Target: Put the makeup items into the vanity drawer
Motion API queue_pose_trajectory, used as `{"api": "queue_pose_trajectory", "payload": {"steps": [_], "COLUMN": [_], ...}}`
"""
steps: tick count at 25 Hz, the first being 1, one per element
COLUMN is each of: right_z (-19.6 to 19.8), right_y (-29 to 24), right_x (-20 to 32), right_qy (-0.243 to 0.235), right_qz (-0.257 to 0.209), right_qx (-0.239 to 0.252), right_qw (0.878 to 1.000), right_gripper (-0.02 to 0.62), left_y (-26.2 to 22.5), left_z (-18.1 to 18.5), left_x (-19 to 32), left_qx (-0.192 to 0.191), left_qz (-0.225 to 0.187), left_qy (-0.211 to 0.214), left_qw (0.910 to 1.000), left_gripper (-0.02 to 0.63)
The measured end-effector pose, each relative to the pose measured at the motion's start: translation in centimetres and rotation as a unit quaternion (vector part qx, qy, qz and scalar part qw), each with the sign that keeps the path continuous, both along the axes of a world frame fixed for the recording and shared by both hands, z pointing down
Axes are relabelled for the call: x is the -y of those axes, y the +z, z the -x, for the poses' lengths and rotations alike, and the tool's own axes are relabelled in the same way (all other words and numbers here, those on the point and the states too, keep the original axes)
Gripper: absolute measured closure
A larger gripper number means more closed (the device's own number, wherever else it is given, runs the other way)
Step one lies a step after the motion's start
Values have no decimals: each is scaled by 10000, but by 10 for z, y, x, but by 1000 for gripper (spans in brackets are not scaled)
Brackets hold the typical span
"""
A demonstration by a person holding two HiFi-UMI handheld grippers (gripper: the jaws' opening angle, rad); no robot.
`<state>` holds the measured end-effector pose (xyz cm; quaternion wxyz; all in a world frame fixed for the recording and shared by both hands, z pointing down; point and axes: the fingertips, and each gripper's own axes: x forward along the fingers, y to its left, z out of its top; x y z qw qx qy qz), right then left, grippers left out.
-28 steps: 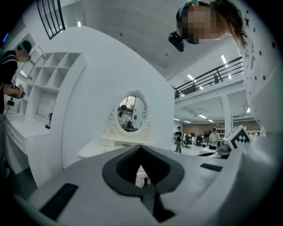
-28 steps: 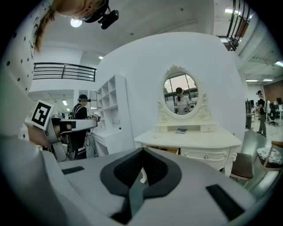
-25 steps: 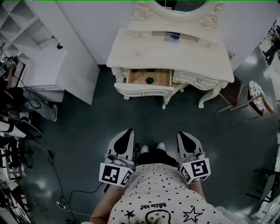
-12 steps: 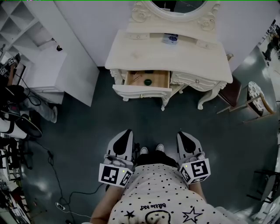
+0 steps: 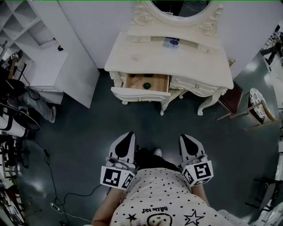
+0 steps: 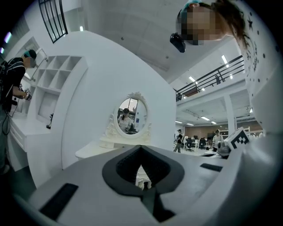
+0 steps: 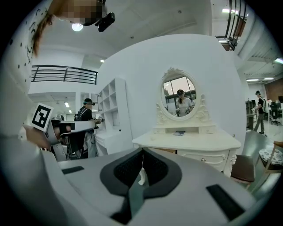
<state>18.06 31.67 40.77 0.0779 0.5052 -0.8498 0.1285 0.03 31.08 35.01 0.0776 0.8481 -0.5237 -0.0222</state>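
The cream vanity (image 5: 177, 59) stands ahead at the top of the head view. Its left drawer (image 5: 140, 93) is pulled out. Inside lie a small dark green round item (image 5: 147, 86) and a thin brownish stick (image 5: 135, 81). A small blue-and-white item (image 5: 171, 42) sits on the vanity's back shelf. My left gripper (image 5: 128, 133) and right gripper (image 5: 185, 137) are held close to my body, well short of the vanity, both shut and empty. The left gripper (image 6: 141, 147) and the right gripper (image 7: 142, 150) each show closed jaw tips pointing at the vanity (image 7: 185, 141).
An oval mirror (image 5: 179, 6) tops the vanity. White shelving (image 5: 44, 66) stands to the left, with a person (image 5: 13, 95) beside it. A round-seated chair (image 5: 256, 101) stands at the right. Cables (image 5: 53, 176) trail over the dark floor at the lower left.
The vanity has slid up and slightly left in the head view and looks a little farther off. Both grippers keep their places and stay shut.
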Motion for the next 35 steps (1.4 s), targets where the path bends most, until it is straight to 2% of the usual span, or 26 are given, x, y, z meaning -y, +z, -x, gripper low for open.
{"api": "queue_pose_trajectory", "payload": {"steps": [4,10,17,23,35], "right_z": [-2,17,40,52,73], "right_y": [12,19,23,17,-5], "right_x": [23,60,97,134,179], "right_qy": [-202,-457,-269,39,436], "right_qz": [-127,-31,132,237,-102], "right_qx": [-193,-122,5,154,69], "right_qw": [9995,9989,9995,9996,9990], "right_gripper": [586,586,586,586,586], "left_y": [5,10,11,1,9], "left_z": [0,1,11,34,69], "left_x": [6,31,82,131,174], "left_qx": [-4,-66,-101,-30,-27], "left_qz": [66,157,209,187,281], "left_qy": [-22,21,243,358,541], "left_qw": [10000,9999,9994,9992,9981], "left_gripper": [611,611,611,611,611]}}
